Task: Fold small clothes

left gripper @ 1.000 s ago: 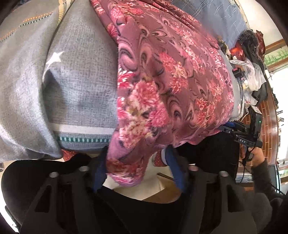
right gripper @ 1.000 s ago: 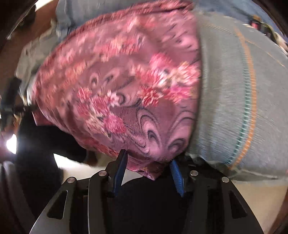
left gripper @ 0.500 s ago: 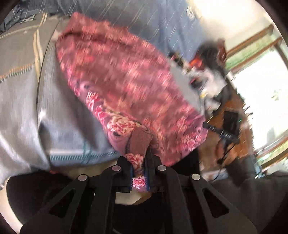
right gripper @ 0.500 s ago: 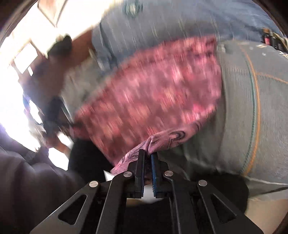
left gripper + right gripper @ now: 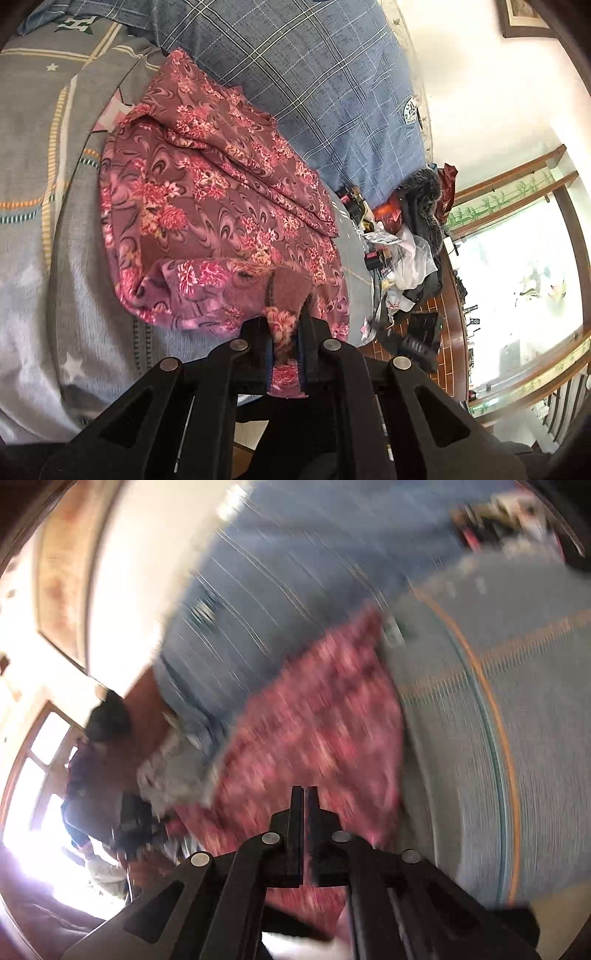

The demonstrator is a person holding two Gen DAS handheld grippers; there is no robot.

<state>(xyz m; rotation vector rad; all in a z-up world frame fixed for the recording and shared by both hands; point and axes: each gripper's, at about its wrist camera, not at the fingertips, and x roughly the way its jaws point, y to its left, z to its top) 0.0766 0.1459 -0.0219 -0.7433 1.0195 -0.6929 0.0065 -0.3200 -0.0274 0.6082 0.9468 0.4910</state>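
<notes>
Left tongs clamping maroon floral cloth garment hem on grey patterned bedsheet; right tongs clenched, contents unclear through blur. Mid-fold, probably; next needing hem carried across.

A blue plaid pillow lies beside cluttered bags.

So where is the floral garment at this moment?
In the left wrist view the floral garment lies on the grey star-print bedspread, beside the blue checked pillow, its near edge clamped in the left gripper.
</notes>
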